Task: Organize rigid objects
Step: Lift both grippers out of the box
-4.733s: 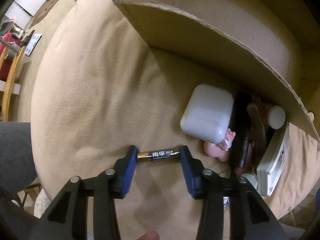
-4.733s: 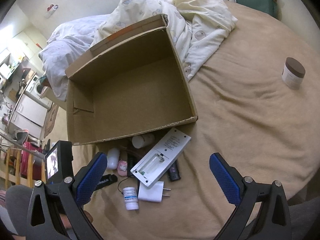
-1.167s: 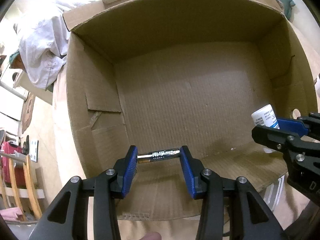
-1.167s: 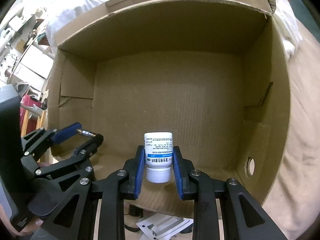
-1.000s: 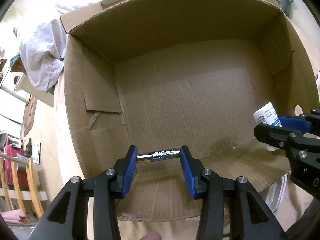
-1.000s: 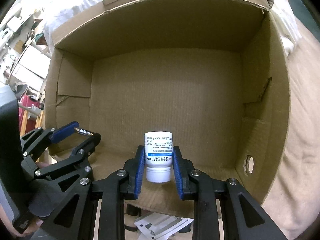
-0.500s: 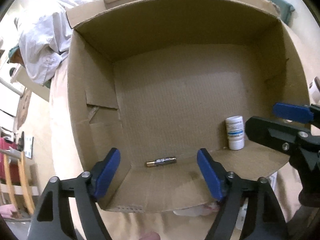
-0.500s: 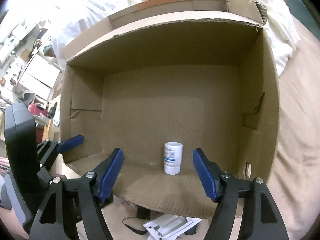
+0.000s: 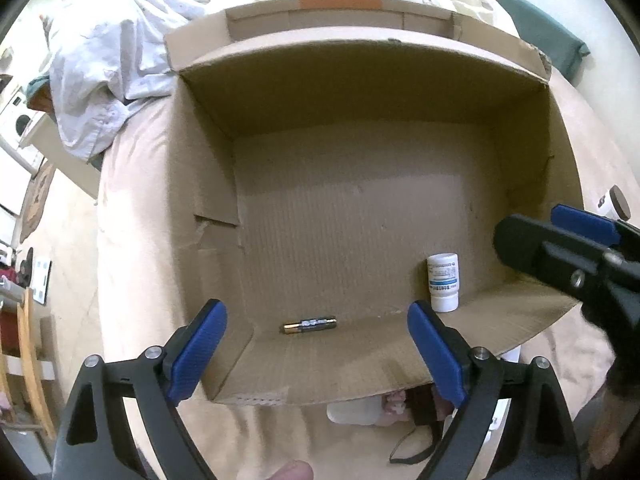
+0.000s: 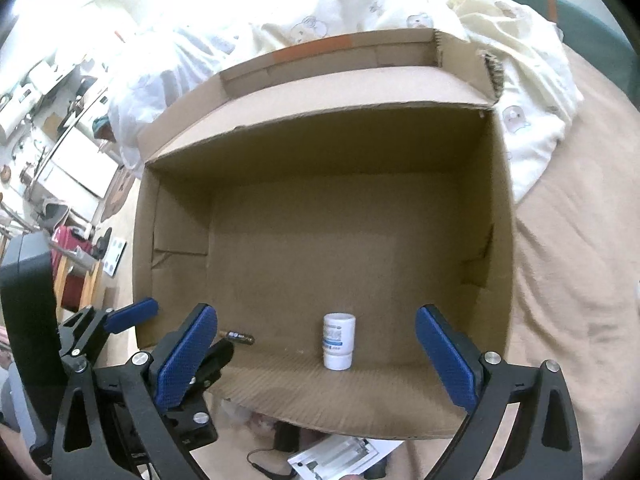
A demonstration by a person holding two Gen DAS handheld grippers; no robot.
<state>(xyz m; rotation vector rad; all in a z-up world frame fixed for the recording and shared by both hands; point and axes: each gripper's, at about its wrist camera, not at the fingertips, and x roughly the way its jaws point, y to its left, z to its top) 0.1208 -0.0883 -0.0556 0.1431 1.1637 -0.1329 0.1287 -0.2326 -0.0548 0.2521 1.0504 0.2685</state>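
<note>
An open cardboard box [image 9: 208,184] [image 10: 500,208] sits on a beige blanket. A gold-and-black battery [image 9: 310,325] [image 10: 240,336] lies on the box floor near the front wall. A small white pill bottle [image 9: 443,282] [image 10: 339,340] with a blue label stands upright on the floor to its right. My left gripper [image 9: 316,350] hangs above the battery, jaws still opening, nothing between them. My right gripper [image 10: 316,354] is above the bottle, jaws likewise opening wide and empty. Each gripper shows at the edge of the other's view.
Under the box's front edge lie a white case [image 9: 352,414], a pink item [image 9: 394,404], a black cable [image 9: 412,446] and a white remote with open battery bay [image 10: 344,454]. A brown-lidded jar [image 9: 614,204] stands on the blanket at right. Rumpled bedding [image 10: 520,60] lies behind the box.
Both grippers let go: the battery now lies on the box floor and the bottle stands on it. The jaws spread wide and both grippers rose and drew back.
</note>
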